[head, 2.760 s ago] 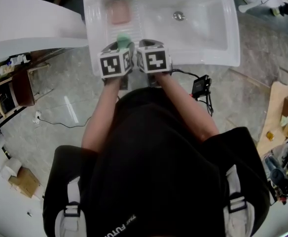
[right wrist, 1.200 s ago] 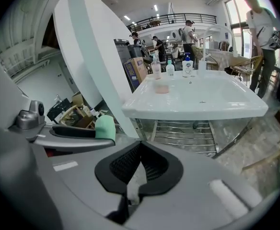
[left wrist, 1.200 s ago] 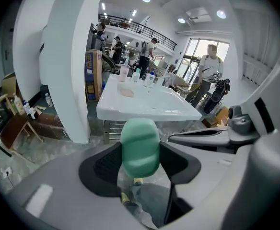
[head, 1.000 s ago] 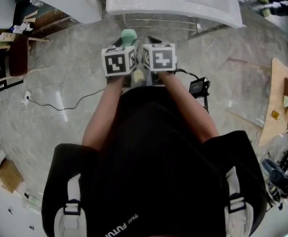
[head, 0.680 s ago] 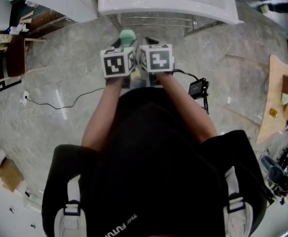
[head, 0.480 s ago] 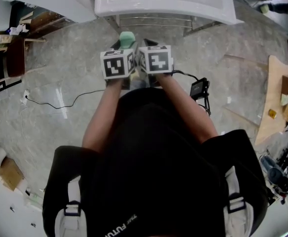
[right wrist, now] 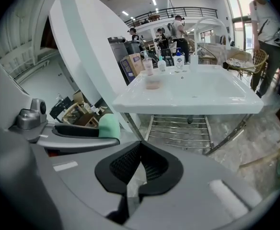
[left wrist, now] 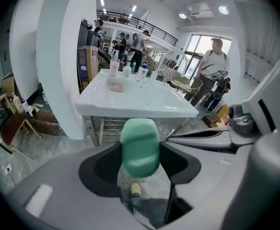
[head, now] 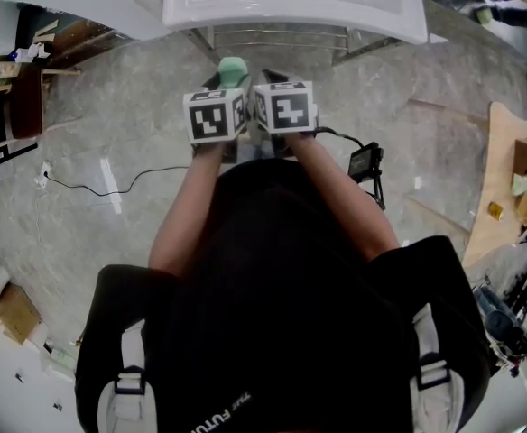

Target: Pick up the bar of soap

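A mint-green bar of soap (left wrist: 139,147) stands upright between the dark pads of my left gripper (left wrist: 139,166), which is shut on it. In the head view the soap (head: 234,66) sticks out ahead of the left gripper (head: 226,85), over the stone floor and short of the white sink (head: 291,7). My right gripper (right wrist: 139,169) is shut with nothing between its pads; it sits close beside the left one (head: 277,81), and the green soap (right wrist: 109,126) shows at its left. A pinkish bar (left wrist: 116,86) lies on the sink's left part.
The white sink (left wrist: 140,102) stands on a metal rack (right wrist: 183,128), with bottles (right wrist: 178,61) at its back edge. A wide white column (left wrist: 63,56) rises at the left. Several people (left wrist: 212,71) stand behind. A black box with cable (head: 365,159) lies on the floor at the right.
2.8 s ago both grippers were at the sink's front edge; now they are back over the floor with the green soap still held. Over the last second almost nothing has shifted.
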Available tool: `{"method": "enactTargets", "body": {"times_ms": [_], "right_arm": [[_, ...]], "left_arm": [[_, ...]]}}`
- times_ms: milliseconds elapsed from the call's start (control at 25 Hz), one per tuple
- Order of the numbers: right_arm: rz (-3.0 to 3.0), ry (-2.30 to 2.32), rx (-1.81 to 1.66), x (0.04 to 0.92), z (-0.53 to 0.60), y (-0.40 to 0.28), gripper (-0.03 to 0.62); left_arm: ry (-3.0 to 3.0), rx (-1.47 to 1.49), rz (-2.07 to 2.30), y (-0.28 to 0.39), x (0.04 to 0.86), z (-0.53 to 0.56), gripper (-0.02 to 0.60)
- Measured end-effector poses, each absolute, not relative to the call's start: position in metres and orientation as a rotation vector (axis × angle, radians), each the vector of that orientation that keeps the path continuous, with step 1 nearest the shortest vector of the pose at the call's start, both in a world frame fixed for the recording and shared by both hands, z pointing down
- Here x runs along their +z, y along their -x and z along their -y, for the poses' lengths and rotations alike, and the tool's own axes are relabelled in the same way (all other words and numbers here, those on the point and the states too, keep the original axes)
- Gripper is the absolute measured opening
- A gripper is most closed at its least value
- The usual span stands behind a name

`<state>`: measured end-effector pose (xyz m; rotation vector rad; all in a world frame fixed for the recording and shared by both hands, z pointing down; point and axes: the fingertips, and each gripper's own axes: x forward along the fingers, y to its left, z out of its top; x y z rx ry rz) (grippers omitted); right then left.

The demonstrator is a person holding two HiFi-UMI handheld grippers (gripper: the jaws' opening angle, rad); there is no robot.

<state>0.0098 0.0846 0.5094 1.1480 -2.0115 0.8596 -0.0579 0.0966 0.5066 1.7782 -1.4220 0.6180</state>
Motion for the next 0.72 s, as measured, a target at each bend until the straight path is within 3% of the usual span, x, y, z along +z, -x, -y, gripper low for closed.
{"method": "enactTargets", "body": {"times_ms": [720], "right_arm": [[2.026,-1.143,0.872,0.5108,-0.0775,-0.0148,0.014]], "left_arm": [[-1.780,0.627,1.423,0.0497,0.5082,-0.0918,0.245]]}}
